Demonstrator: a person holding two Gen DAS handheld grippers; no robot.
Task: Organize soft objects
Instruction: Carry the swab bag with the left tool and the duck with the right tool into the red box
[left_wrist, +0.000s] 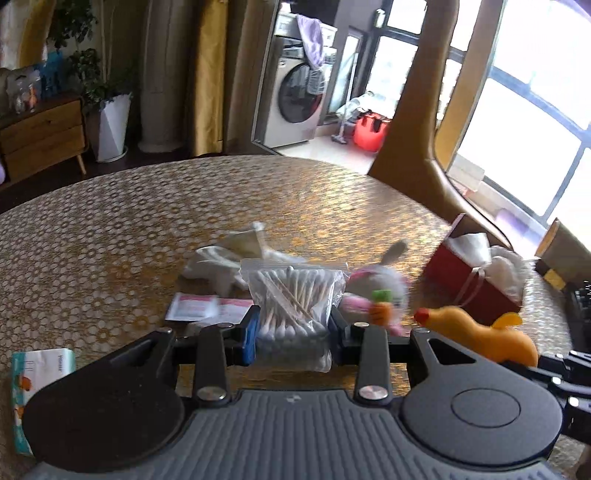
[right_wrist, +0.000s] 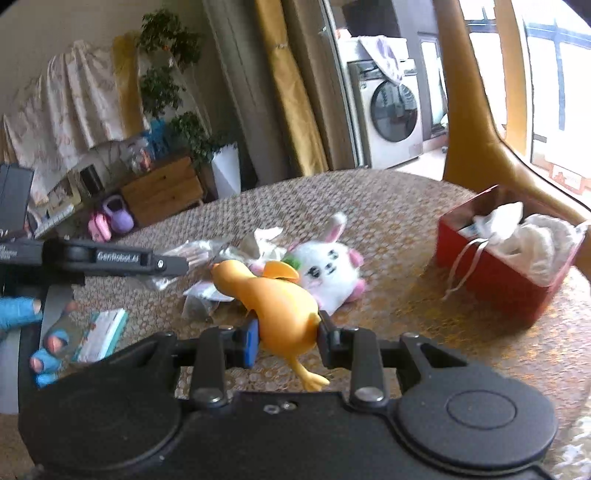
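My left gripper (left_wrist: 293, 338) is shut on a clear bag of cotton swabs (left_wrist: 293, 299) and holds it above the table. My right gripper (right_wrist: 287, 341) is shut on a yellow rubber duck (right_wrist: 275, 295), which also shows at the right in the left wrist view (left_wrist: 480, 330). A white plush rabbit (right_wrist: 328, 267) with a carrot lies on the table behind the duck; it also shows in the left wrist view (left_wrist: 380, 286). A red box (right_wrist: 506, 258) holding white soft items stands at the right, also in the left wrist view (left_wrist: 469, 280).
The round table (left_wrist: 110, 236) has a patterned gold cloth. White crumpled bags (left_wrist: 229, 258) and small pink-and-white packets (left_wrist: 195, 306) lie behind the swabs. A tissue pack (left_wrist: 33, 384) lies at the near left. A tan chair (right_wrist: 476, 122) stands behind the table.
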